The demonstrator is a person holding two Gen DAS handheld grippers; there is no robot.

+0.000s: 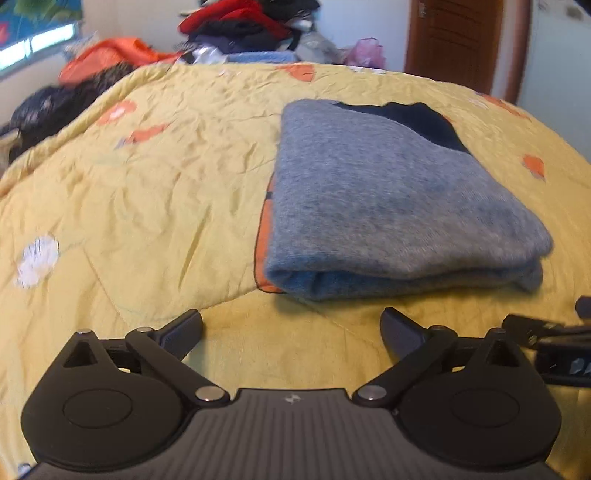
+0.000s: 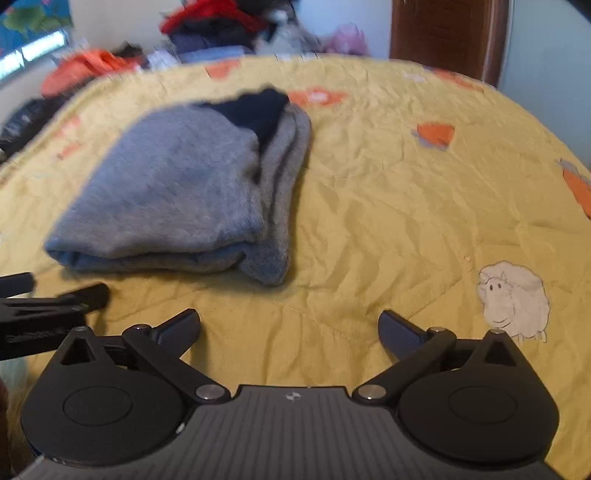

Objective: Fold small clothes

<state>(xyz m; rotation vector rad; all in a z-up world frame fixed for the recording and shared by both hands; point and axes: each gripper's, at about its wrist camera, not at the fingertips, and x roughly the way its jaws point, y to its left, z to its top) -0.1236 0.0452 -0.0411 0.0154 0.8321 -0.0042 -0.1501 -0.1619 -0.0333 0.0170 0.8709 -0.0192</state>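
Folded grey garment [image 1: 399, 206] lies on the bed [image 1: 147, 177], ahead and right of the left hand-held gripper [image 1: 291, 330], ahead and left of the right hand-held gripper [image 2: 290, 330]. Both spread wide, empty. Judged: fold complete; press edges flat, avoid snagging layers.

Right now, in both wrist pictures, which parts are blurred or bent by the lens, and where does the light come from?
Left wrist view: the grey folded garment is softly blurred, the yellow quilt bulges from fisheye distortion, and daylight enters at the window upper left. Right wrist view: stronger motion blur on the clothes pile; the left gripper casts a soft shadow.
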